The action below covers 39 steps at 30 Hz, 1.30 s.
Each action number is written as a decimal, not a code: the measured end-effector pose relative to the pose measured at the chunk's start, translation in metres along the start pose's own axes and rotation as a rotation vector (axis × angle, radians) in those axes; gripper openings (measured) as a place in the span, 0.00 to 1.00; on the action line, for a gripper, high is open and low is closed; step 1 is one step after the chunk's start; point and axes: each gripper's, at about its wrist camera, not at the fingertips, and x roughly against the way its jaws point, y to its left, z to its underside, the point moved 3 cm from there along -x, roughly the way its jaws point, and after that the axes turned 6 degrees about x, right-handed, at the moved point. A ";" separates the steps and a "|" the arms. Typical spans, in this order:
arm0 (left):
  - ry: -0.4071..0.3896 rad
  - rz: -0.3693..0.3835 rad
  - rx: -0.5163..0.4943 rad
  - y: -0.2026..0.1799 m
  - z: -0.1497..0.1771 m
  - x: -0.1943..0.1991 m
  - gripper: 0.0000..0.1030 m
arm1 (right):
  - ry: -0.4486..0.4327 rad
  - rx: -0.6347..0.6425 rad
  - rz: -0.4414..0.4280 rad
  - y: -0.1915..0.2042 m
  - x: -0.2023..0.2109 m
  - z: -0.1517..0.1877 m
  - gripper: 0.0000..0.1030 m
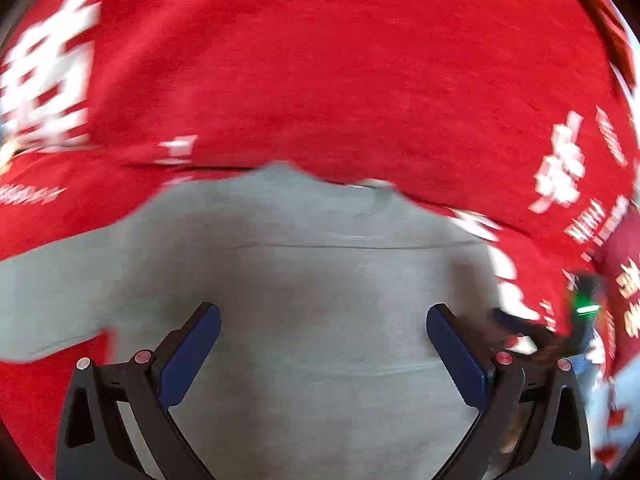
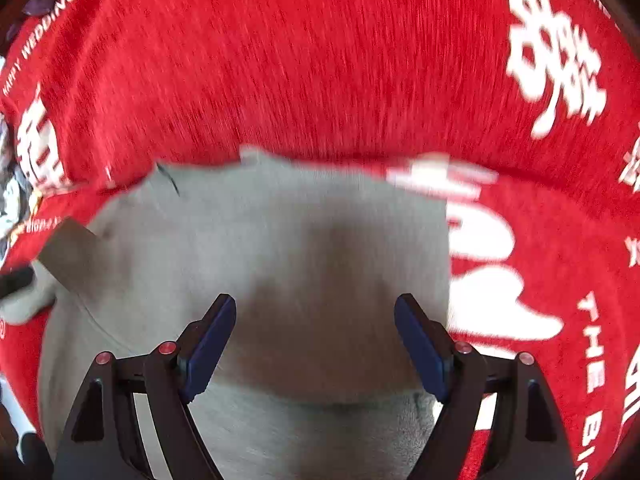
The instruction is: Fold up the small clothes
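Grey garment [image 1: 320, 280] lies spread flat on the red cloth [image 1: 320, 60], filling the lower middle of both wrist views. In the left view a horizontal seam or fold line crosses it about midway, and a sleeve-like part runs off to the left. In the right view [image 2: 280, 240] its right edge is straight and vertical against the cloth, and the upper left corner shows a small dark mark. Frames are motion-blurred, so fabric detail is soft.

Left claw [image 1: 323, 354] is wide open, blue pads [image 1: 192, 356] spread apart, nothing between them, hanging over the garment's middle. Cannot tell if the tips touch the fabric.

Right claw [image 2: 315, 348] is also wide open and holds nothing, positioned over the grey garment near its right edge, a dark shadow on the fabric just ahead of it.

Red cloth covers the surface, printed with big white Chinese characters [image 2: 556, 52] and small white text reading "HAPPY WEDDING". In the left view, a dark device with a green light [image 1: 586, 304] sits at the right, near the garment's edge.
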 end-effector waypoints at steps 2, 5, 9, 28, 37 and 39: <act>0.029 -0.017 -0.056 -0.009 -0.002 -0.026 1.00 | -0.004 0.047 0.049 -0.006 -0.003 0.008 0.82; 0.097 -0.188 -0.041 0.021 -0.002 -0.066 1.00 | -0.006 0.064 0.043 -0.014 0.000 0.014 0.82; 0.066 -0.243 0.001 0.062 0.001 -0.065 1.00 | 0.009 0.011 0.031 -0.042 0.006 0.018 0.83; 0.027 -0.341 0.019 0.074 0.013 -0.052 1.00 | -0.015 0.126 0.020 0.005 -0.019 -0.044 0.95; 0.016 -0.348 0.050 0.106 0.047 -0.004 1.00 | 0.013 0.091 0.031 0.029 0.013 0.036 0.97; 0.020 -0.356 0.130 0.133 0.055 0.010 1.00 | 0.063 0.107 0.036 0.037 0.014 0.049 0.99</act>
